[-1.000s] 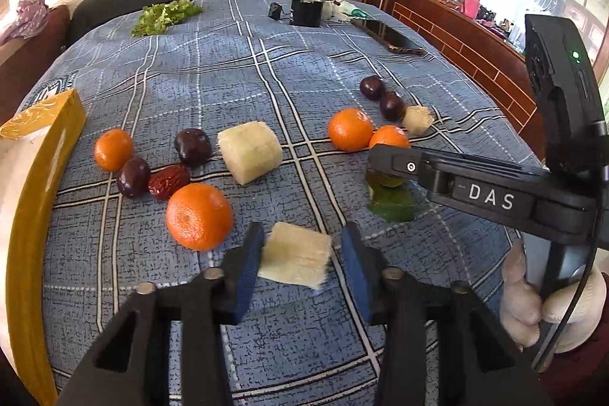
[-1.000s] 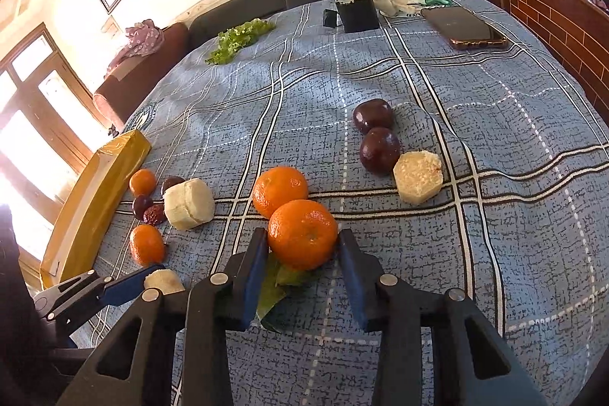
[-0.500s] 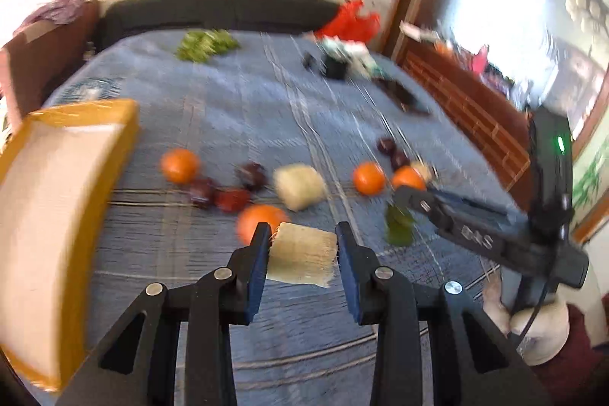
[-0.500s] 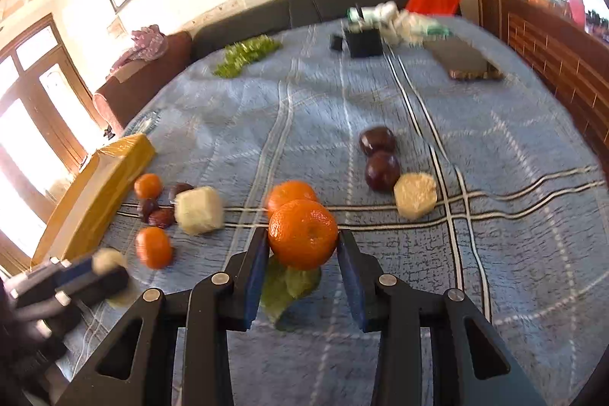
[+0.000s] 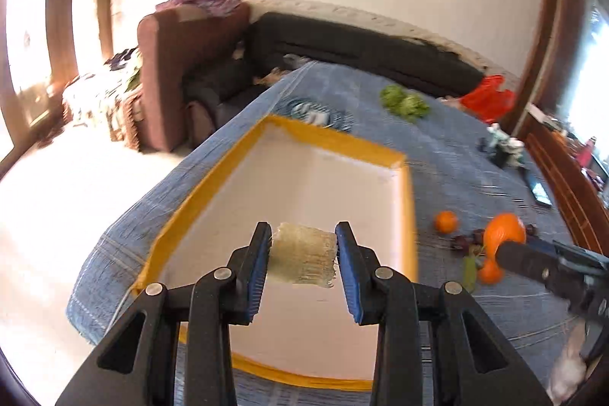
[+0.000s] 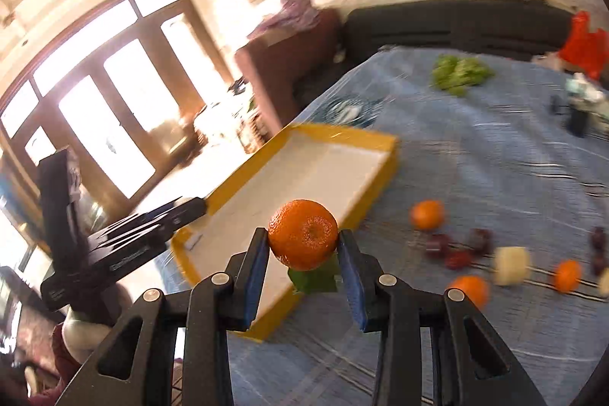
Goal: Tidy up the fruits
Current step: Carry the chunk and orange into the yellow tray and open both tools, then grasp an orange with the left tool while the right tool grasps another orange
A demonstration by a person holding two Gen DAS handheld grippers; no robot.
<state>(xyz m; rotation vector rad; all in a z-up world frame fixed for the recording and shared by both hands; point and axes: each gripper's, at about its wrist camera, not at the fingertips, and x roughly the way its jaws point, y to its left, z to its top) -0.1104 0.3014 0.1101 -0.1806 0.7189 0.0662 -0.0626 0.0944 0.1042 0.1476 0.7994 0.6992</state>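
Observation:
My left gripper [image 5: 303, 259] is shut on a pale yellow sugarcane piece [image 5: 302, 259] and holds it in the air over the white floor of the yellow-rimmed tray [image 5: 409, 200]. My right gripper [image 6: 302, 250] is shut on an orange with a green leaf [image 6: 303, 234], lifted above the tray's [image 6: 377, 193] near right rim. In the left wrist view the right gripper [image 5: 506, 248] with its orange shows at the right. The left gripper's body [image 6: 125, 238] shows at the left of the right wrist view. Loose oranges [image 6: 427, 214], dark plums [image 6: 480, 241] and another sugarcane piece [image 6: 511, 265] lie on the blue cloth.
The table carries a blue checked cloth [image 6: 495, 155]. At its far end lie green lettuce [image 6: 458, 73], a red bag [image 6: 584, 42], a phone [image 5: 540, 191] and small items. A brown armchair [image 5: 171, 71] and dark sofa [image 5: 361, 52] stand beyond the table's edge.
Both grippers rose off the cloth with their fruit and swung left toward the tray. The tray, earlier at the left edge, now lies under the left gripper.

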